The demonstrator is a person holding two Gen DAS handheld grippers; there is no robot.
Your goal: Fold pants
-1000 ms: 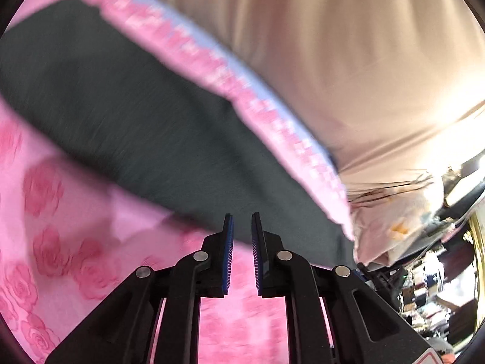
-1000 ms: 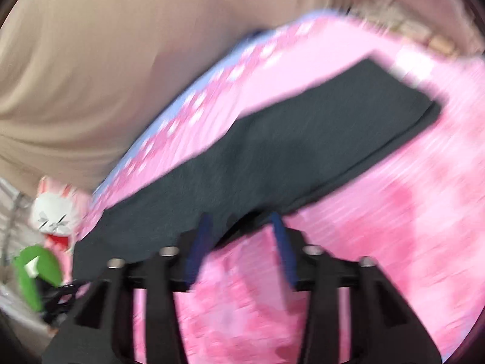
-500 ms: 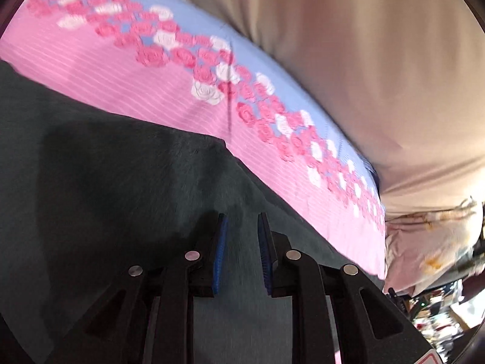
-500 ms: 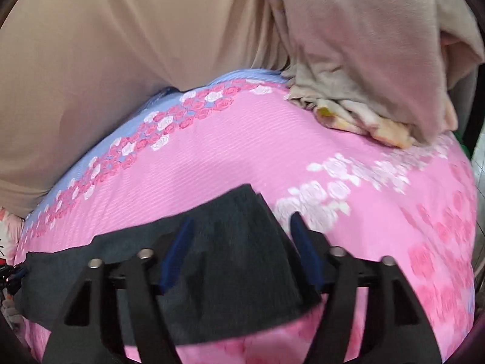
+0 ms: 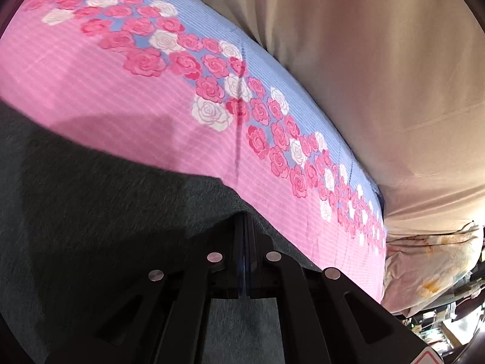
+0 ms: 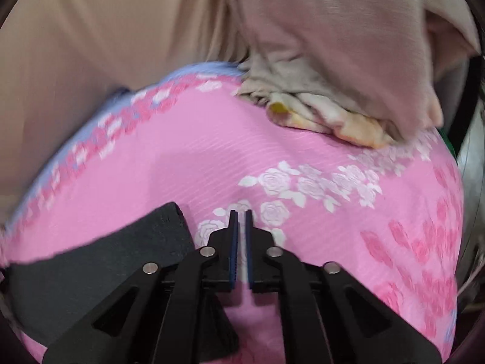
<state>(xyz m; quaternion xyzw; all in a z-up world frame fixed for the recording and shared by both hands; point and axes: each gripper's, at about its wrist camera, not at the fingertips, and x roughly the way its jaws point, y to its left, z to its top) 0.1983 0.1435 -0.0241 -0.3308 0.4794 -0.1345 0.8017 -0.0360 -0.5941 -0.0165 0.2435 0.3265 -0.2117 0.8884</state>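
In the left wrist view the left tongs (image 5: 245, 227) are pressed together with no gap between the pads, sitting at the far edge of the dark grey pants (image 5: 91, 212); they look clamped on that edge, though the fabric between the pads is hidden. The pants lie flat on the bed, filling the lower left of this view, on a pink bedsheet (image 5: 121, 103) with a band of pink and white roses and a blue striped border. Beyond the border rises a beige curtain (image 5: 379, 75), and a crumpled pale blanket (image 5: 430, 261) lies at the bed's far right corner, with blurred room clutter beside it. In the right wrist view the right tongs (image 6: 240, 236) are nearly together, a narrow slit showing between the blue pads, and nothing is held: only pink sheet shows through the gap. The pants (image 6: 100, 261) lie just to the left of these tongs, one squared corner pointing up the bed. The same blanket (image 6: 327, 115) is heaped at the head of the bed under a draped pinkish cloth (image 6: 333, 30). This reads as the start of a fold: the left side has its edge, the right does not. The next move calls for the right tongs to widen, shift left onto the near corner and pinch it, so both ends lift together and the fabric does not skew.
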